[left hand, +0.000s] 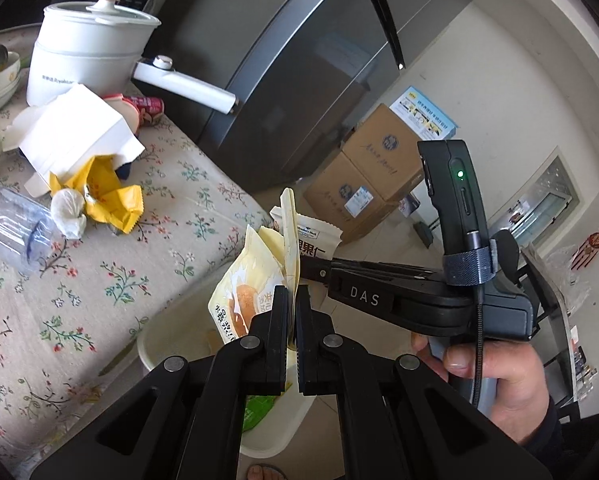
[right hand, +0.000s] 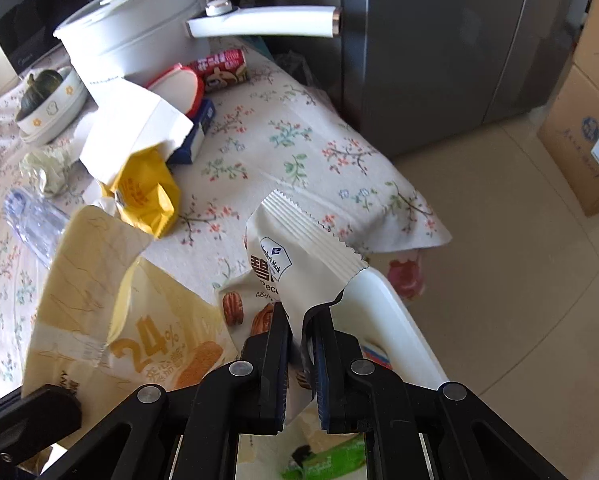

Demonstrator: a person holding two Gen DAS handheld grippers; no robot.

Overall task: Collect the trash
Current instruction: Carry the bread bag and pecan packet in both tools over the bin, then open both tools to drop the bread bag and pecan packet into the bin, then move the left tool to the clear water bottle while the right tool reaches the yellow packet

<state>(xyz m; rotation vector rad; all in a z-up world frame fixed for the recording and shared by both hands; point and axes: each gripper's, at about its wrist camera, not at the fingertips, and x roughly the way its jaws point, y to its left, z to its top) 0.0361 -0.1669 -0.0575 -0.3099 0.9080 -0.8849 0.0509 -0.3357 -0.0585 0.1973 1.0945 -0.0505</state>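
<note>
My left gripper (left hand: 295, 298) is shut on a cream pastry wrapper (left hand: 251, 280), which stands up from its tips. The same wrapper fills the lower left of the right wrist view (right hand: 99, 300). My right gripper (right hand: 299, 314) is shut on a white pecan snack wrapper (right hand: 299, 256). Seen from the left wrist, the right gripper (left hand: 303, 267) reaches in from the right with a hand on its grip, and the white wrapper (left hand: 317, 238) sticks up behind the cream one. Both wrappers hang over a white bin (left hand: 167, 344) (right hand: 395, 320) beside the table, with a green wrapper (left hand: 259, 412) (right hand: 331, 460) inside.
On the floral tablecloth (left hand: 99, 280) lie a yellow wrapper (left hand: 115, 200), a crumpled tissue (left hand: 69, 210), a clear plastic bottle (left hand: 11, 228) and a white paper box (left hand: 79, 128). A white pot (left hand: 87, 48) stands behind, its handle jutting toward a grey fridge (left hand: 291, 60). Cardboard boxes (left hand: 371, 176) sit on the floor.
</note>
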